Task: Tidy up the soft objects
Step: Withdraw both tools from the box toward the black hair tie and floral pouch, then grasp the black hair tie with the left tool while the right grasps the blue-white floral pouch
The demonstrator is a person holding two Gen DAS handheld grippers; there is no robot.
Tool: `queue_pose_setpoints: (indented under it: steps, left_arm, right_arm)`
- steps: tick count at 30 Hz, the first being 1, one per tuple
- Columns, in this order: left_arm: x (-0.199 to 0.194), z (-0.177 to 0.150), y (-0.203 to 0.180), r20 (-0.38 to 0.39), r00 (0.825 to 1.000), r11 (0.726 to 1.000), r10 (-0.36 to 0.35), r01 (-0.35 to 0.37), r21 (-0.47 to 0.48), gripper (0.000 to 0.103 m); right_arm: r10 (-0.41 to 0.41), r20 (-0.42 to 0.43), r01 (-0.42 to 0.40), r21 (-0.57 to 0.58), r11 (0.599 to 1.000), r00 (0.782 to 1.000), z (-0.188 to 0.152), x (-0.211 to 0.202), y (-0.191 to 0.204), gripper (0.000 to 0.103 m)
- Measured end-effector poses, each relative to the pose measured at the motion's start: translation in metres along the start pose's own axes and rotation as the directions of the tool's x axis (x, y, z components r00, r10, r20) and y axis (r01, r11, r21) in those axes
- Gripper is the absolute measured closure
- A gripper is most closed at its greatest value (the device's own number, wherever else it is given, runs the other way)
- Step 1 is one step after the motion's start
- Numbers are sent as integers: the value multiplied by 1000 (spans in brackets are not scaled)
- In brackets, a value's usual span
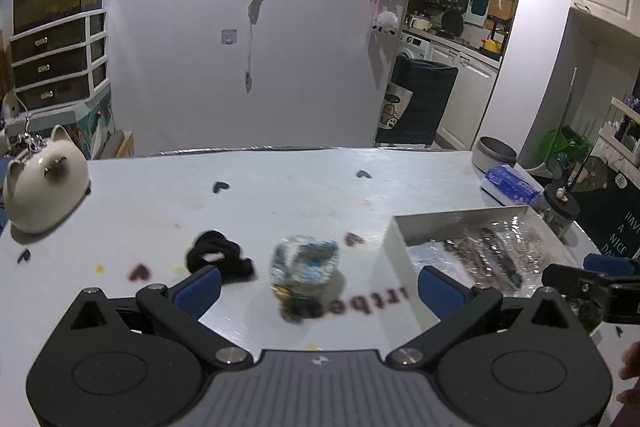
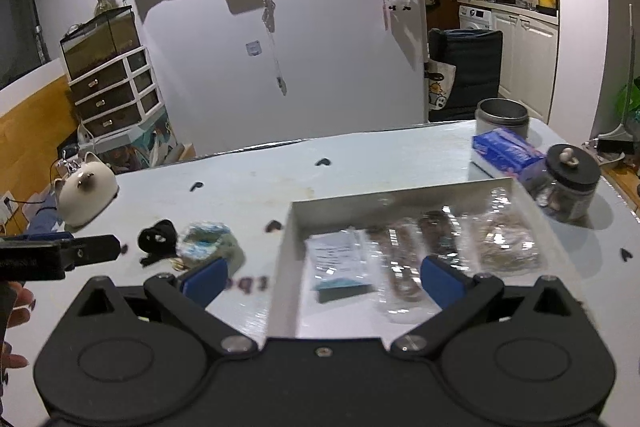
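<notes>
While our left gripper (image 1: 320,287) hovers low over the table (image 1: 280,195) with its jaws spread wide and nothing in them, a crinkly plastic-wrapped bundle (image 1: 304,265) sits right between the blue pads, with a black scrunchie-looking thing (image 1: 218,255) just to its left. Our right gripper (image 2: 324,277) is also wide open and empty, hanging over the near-left corner of the white tray (image 2: 288,227), which already holds several clear-wrapped packets (image 2: 436,247). Further out we've got a cat-shaped ceramic pot (image 1: 44,183), a blue tissue pack (image 2: 504,147) and a dark-lidded jar (image 2: 568,183).
</notes>
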State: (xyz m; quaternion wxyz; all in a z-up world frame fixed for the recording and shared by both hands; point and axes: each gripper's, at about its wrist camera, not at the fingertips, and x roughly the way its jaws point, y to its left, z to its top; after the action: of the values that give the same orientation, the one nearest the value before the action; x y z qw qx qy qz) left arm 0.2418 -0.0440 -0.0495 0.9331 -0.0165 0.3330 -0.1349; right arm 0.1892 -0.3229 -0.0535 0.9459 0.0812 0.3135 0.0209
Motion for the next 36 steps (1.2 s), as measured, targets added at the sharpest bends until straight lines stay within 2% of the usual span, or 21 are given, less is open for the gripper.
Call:
queue_pose_setpoints:
  steps: [6,10,14,17,20,23,26,32,36]
  left_arm:
    - [20,10,44,-1,1000,999,-29,29,36,0]
    - [44,18,76,-25,994,992,-110,112,60,0]
    - [78,24,103,-70,985,981,-157,164,101,3]
    - [105,29,123,-119,966,966,-228,240,96,9]
    - [132,35,140,-160,949,955,-272,286,75,12]
    - [156,39,156,-189,933,946,-306,321,51,13]
    - [177,40,165,-202,918,930,-342,362,68,13]
    - [212,34,174,-292,892,923,-344,378,69,13]
    - [223,29,179,-306,870,909,-386,415,32,13]
  right_arm:
    - [6,4,-6,3,1000,1000,1,16,36,0]
    - [10,-5,-10,-16,1000,1000,4,29,56,0]
    - [29,-14,-29,-38,999,999,8,46,74,0]
    - [42,-27,-43,-42,998,999,11,58,83,0]
    - [47,-59,-50,-45,998,997,14,72,90,0]
    - [37,-97,-44,-64,997,995,17,88,98,0]
    - [42,-116,-52,-85,995,992,21,103,107,0]
    - [106,-171,-122,-85,989,980,30,141,127,0]
    - [145,-230,-151,-6,989,962,33,171,132,0]
